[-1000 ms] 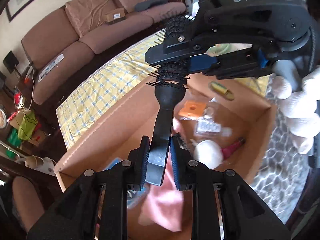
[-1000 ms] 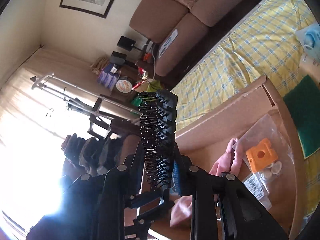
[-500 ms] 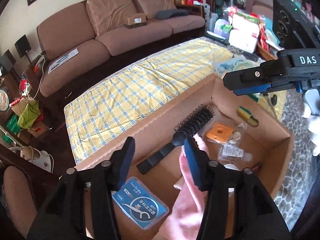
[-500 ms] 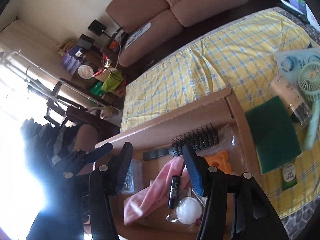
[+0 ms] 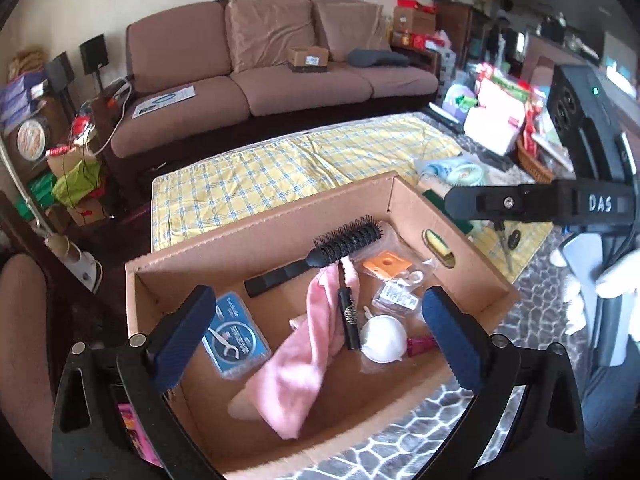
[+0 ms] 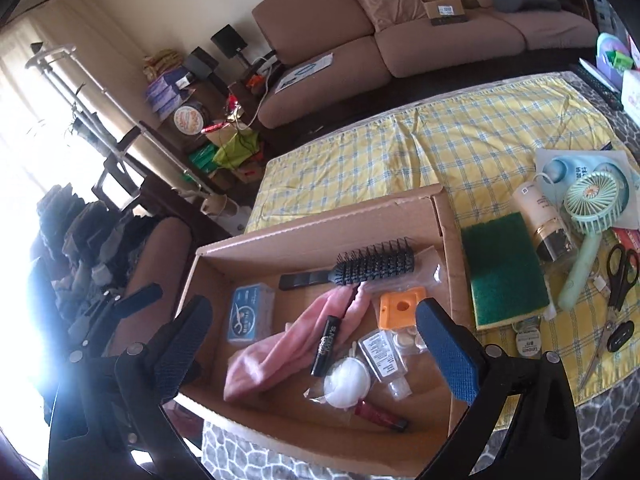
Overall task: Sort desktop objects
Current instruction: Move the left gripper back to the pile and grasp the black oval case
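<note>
Both grippers hang over the cardboard box [image 5: 256, 236], left gripper [image 5: 316, 334] and right gripper [image 6: 316, 344] with jaws opening, nothing between them. Black hairbrush [image 6: 352, 270] lies inside along the far wall, sorted with the pink cloth [image 5: 308, 356]; green sponge [image 6: 506, 268] waits outside.

We take the cardboard box [image 6: 316, 236] as our landmark. Inside it, the hairbrush [image 6: 360, 270] lies along its far wall, the cloth [image 6: 288, 344] in the middle, the floss case [image 6: 250, 316] at the left. Right of the box we see the sponge [image 6: 504, 268], then the fan [image 6: 592, 216] and scissors [image 6: 620, 276]. Behind the box stands the sofa [image 6: 400, 32].
</note>
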`<state>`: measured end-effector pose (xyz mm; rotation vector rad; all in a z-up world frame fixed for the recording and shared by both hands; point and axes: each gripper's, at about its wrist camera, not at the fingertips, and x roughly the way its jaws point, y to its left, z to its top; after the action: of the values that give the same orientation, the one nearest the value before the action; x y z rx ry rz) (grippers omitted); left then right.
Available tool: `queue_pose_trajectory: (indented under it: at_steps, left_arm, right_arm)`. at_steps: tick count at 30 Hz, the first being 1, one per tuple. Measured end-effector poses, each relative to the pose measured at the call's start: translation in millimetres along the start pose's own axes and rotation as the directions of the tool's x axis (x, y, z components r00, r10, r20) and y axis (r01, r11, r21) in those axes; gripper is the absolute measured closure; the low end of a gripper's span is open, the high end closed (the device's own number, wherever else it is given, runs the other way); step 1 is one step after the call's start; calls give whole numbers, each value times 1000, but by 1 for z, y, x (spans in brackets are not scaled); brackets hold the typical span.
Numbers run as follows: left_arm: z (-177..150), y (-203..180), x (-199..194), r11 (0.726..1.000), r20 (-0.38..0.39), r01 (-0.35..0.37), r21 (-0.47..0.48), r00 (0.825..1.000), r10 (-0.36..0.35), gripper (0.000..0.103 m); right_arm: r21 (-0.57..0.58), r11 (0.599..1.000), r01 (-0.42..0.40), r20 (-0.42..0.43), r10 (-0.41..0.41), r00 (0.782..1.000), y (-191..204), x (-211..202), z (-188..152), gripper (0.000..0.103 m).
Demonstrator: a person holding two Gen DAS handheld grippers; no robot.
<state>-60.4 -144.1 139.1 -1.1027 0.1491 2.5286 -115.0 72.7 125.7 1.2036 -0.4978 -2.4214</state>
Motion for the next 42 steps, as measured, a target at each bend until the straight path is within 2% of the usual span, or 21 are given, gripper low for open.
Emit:
queue_pose_trajectory:
  at_steps: [6,9,16,22,27,33,37,39,42]
  left_arm:
    - [-21,-7,-36,994,62,-14,-112,998,21,0]
    - [-25,-15,-52,990,86,-20,-142,996,32,0]
    - [-25,-49,-66,992,93,-12,-123,995,24,0]
    - [-17,-91,-51,996,80,9,-85,997,-2,0]
    - [-8,-141,-29,997,93,73,-29,993,-70,0]
    - [-9,-215,17,992,87,117,43,989,-120,0]
    - [-11,-266,55,984,61,153,93,985,-159,2]
    - [-11,-289,76,979,36,153,131,987,-159,9]
    - [-9,-312,106,977,4,153,147,988,-155,14]
  right_arm:
    - [-143,980,140,55,-133,990,10,-26,-24,0]
    - [-198,963,183,68,-173,983,13,-36,-36,0]
    - [-224,954,200,113,-178,977,11,-63,-52,0]
    - [-216,955,205,127,-181,975,-10,-83,-62,0]
    - [-185,954,235,141,-211,967,-60,-110,-60,0]
    - [-136,926,352,170,-328,929,-145,-145,-59,0]
    - [44,951,305,174,-308,935,-211,-161,-62,0]
    - [106,952,287,183,-302,936,-233,-164,-65,0]
    - [171,952,254,191,-285,939,-259,-162,-65,0]
